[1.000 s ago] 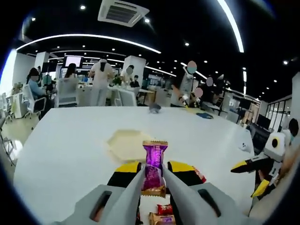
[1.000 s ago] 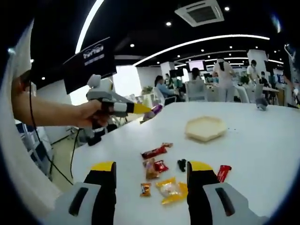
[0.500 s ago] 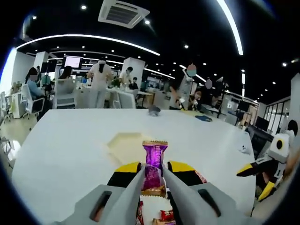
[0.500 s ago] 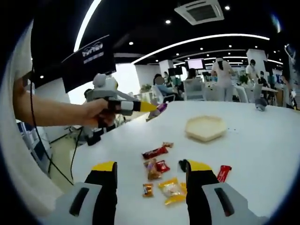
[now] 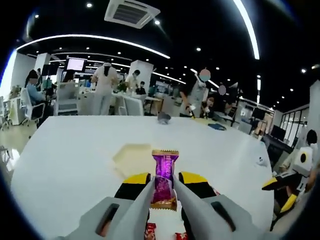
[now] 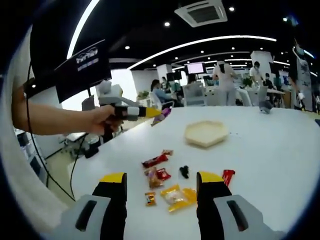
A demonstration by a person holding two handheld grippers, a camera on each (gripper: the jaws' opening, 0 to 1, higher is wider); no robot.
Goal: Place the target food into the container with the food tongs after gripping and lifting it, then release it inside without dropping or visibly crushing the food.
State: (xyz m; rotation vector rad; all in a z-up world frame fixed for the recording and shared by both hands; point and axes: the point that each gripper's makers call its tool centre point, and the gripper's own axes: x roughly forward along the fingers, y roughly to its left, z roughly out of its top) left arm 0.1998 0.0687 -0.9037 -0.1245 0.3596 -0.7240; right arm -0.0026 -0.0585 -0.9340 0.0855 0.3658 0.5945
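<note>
There is almost no text that can be read. In the right gripper view, a dark hanging sign (image 6: pixel 82 64) at about 10 o'clock carries a short line of white letters, but they are too small and blurred to spell out. The purple candy wrapper (image 5: pixel 164 176) in the left gripper view shows no legible print. The wrappers of the snacks (image 6: pixel 167 177) on the white table have colours and patterns only, no words that I can make out.
</note>
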